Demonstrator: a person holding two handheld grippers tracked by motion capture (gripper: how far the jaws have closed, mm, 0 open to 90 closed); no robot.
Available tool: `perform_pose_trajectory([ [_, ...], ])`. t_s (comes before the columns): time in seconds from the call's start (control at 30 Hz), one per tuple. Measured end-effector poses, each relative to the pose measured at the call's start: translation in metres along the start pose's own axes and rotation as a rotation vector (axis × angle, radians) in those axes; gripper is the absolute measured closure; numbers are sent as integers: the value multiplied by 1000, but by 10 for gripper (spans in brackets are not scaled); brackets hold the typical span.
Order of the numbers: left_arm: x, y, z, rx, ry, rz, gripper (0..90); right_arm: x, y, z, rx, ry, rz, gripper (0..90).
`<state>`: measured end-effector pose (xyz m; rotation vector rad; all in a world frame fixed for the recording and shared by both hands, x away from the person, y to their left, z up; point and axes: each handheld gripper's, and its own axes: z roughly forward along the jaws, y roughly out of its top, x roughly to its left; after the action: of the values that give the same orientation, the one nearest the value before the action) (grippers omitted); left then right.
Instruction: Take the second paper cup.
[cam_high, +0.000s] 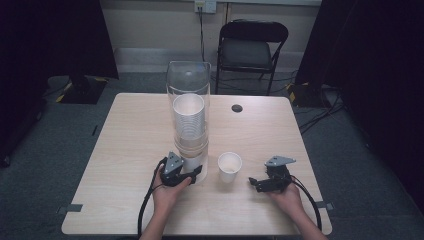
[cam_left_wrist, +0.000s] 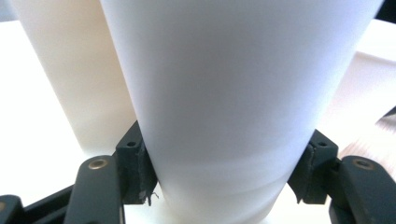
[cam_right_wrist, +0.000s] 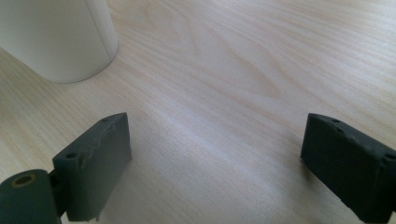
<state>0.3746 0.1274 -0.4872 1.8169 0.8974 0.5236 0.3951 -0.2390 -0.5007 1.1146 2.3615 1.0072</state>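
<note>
At a pale wooden table (cam_high: 130, 150), your left gripper (cam_high: 192, 175) has its two black jaws closed against the sides of a white paper cup at the bottom of the cup dispenser (cam_high: 189, 107), a clear tube standing upright at mid-table with a stack of white cups (cam_high: 188, 117) inside it. In the left gripper view that bottom cup (cam_left_wrist: 224, 107) stands between the jaws, both pads touching its wall, with a second cream-coloured surface just behind it to the left. A single paper cup (cam_high: 229, 166) stands upright and open-mouthed just to the right of the dispenser, between your two grippers. Your right gripper (cam_high: 256, 183) rests low near the table's right front, its jaws spread wide with only bare wood grain between them; the right gripper view shows the single cup's base (cam_right_wrist: 56, 39) ahead and to the left, apart from the jaws. A black folding chair (cam_high: 250, 50) stands beyond the table's far edge.
</note>
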Motion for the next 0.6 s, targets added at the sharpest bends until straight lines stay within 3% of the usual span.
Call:
perform_pose_trajectory([
  [0.07,3,0,-7,31,-17,0,346,0,0,0,0,3,-2,79],
  [0.13,5,-3,-13,56,-25,25,343,-1,0,1,-1,8,-9,78],
  [0.17,5,-6,-16,56,-28,15,342,-1,1,1,-1,9,-11,78],
  [0.27,0,-12,-18,77,-35,40,339,-1,1,1,-1,10,-12,78],
  [0.33,-5,-13,-19,96,-63,30,339,-1,0,0,-1,4,-9,80],
  [0.37,-5,-12,-21,109,-55,52,338,-1,0,0,-1,3,-7,80],
  [0.43,-7,-12,-21,113,-78,36,338,0,0,0,0,0,-3,80],
  [0.6,-12,-12,-25,131,-118,63,336,0,0,0,0,-2,-4,84],
])
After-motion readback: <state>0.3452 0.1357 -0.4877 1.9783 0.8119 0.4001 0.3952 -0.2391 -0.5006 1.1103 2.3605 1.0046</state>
